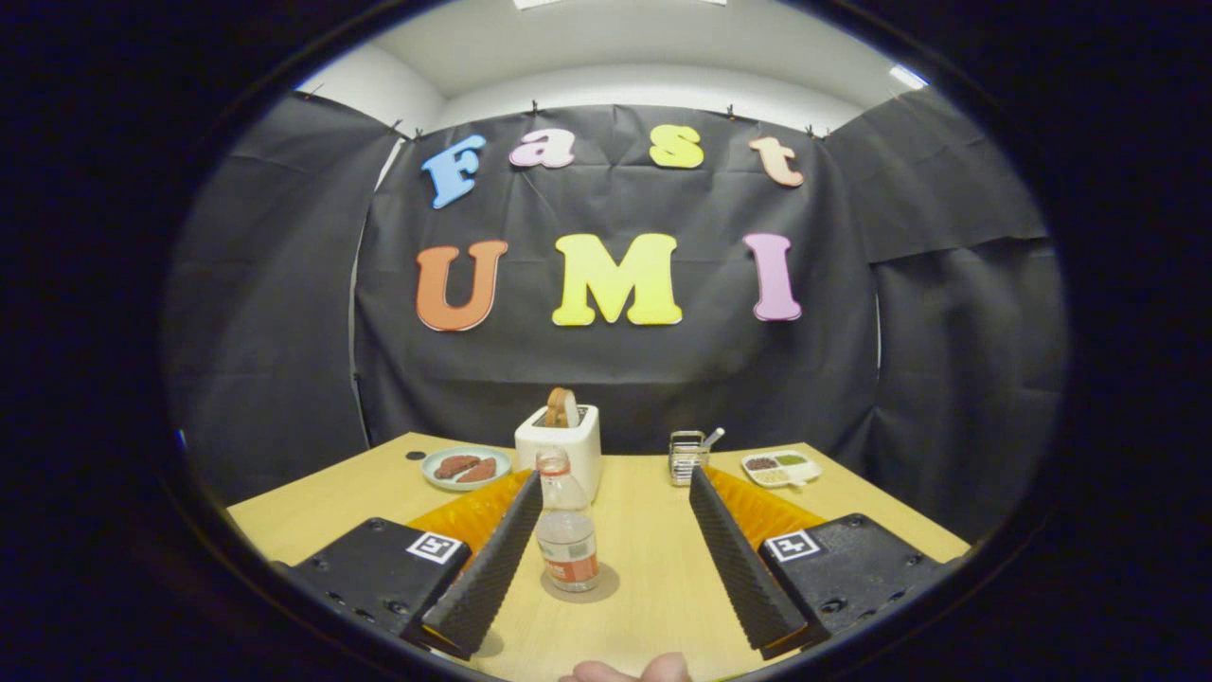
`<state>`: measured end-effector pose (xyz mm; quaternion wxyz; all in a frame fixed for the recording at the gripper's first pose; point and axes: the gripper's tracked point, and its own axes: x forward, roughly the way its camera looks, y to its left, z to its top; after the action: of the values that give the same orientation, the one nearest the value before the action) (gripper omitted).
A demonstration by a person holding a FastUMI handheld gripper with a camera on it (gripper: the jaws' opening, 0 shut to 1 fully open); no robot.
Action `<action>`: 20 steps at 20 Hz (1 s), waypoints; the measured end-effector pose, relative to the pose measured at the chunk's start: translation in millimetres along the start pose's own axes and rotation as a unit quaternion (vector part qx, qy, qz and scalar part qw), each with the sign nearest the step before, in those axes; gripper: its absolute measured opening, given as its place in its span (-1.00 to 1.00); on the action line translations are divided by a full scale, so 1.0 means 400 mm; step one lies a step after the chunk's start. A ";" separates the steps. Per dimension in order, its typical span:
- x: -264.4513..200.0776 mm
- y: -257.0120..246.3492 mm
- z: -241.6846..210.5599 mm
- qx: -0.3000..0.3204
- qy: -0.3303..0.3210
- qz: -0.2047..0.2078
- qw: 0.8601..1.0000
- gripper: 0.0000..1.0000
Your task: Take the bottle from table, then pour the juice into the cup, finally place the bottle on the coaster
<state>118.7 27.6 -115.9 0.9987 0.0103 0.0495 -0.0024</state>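
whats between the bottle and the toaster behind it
Nothing: in the gripper view bare table runs from the bottle back to the toaster. The open gripper has the bottle by its left finger.

A light wooden table (653,578) stands against the booth's black cloth wall. Near the middle, a clear plastic bottle (565,530) with an orange label stands upright on a round coaster (595,589), close beside the left finger of the gripper (615,488), whose two fingers are spread wide apart above the tabletop, touching nothing. Farther back, a white toaster (561,443) holds a slice of bread. To its left lies a pale green plate (434,469) carrying two brown pieces of food, with a small dark spot on the wood beyond it. At far right, a wire rack (686,457) stands beside a white divided tray (782,468) of foods.
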 end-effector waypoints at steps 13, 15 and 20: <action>-0.365 0.036 0.042 0.001 -0.031 0.023 0.999 1.00; -0.387 0.044 0.012 0.001 -0.027 0.026 0.999 1.00; -0.417 0.036 0.003 -0.007 -0.042 0.022 0.999 1.00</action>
<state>-47.0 42.6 -97.8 0.9998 0.0040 0.0071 0.0196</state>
